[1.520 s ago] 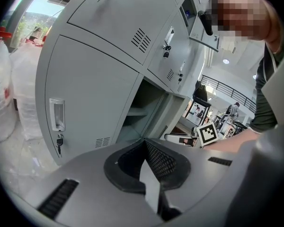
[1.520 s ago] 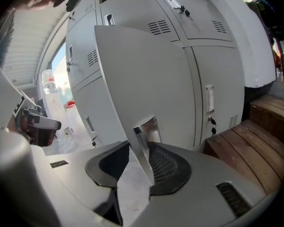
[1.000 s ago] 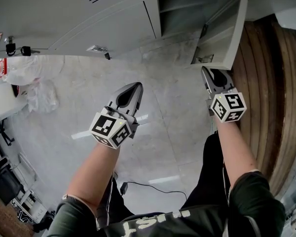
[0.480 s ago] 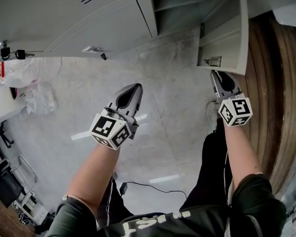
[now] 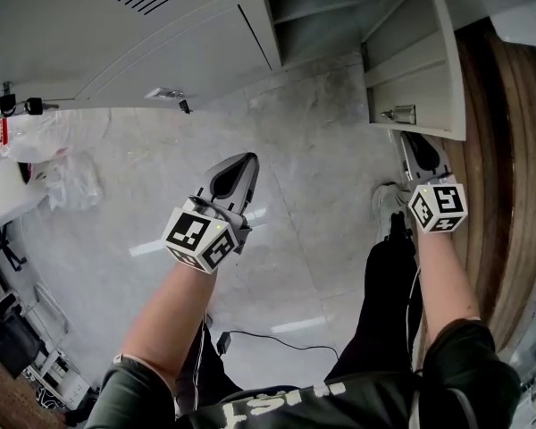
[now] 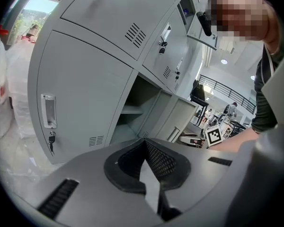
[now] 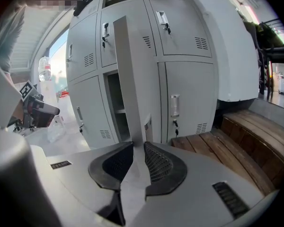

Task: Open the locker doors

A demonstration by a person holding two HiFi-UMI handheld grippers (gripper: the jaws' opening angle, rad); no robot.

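In the head view our right gripper [image 5: 413, 143] meets the free edge of the open locker door [image 5: 420, 70], our left gripper [image 5: 247, 159] hovering well apart. The left gripper view shows jaws together, empty. In the right gripper view the jaws, having just been closing, pinch that thin edge: stiff, light, slick sheet metal, we judge, best gripped near the latch [image 5: 400, 113].

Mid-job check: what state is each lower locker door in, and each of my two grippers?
lower middle locker door: open, swung out, shelf showing inside.
lower left locker door: closed, key in its lock.
lower right locker door: closed, key in its lock.
right gripper: jaws have just been closing, clamped on the open door's edge.
left gripper: shut, empty.
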